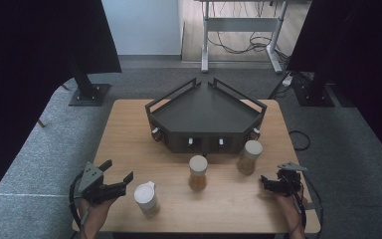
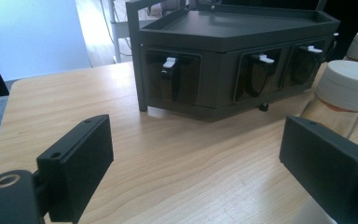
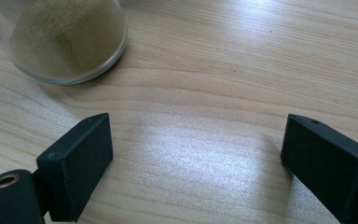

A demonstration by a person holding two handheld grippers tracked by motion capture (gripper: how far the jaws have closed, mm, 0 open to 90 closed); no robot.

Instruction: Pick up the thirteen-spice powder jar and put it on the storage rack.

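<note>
The left gripper [image 1: 121, 178] is hovering wide open beside the white-lidded glass spice jar [image 1: 146, 198] near the tabletop's front edge; smooth and breakable, it probably wants a mid-body grip.

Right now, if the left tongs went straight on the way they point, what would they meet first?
Probably the white-lidded jar just ahead of the open left tongs, though their own view aims nearer the dark rack, so it might pass beside it.

Dark rack [image 1: 204, 112] w/ 2 far jars [image 1: 250, 156]
</note>
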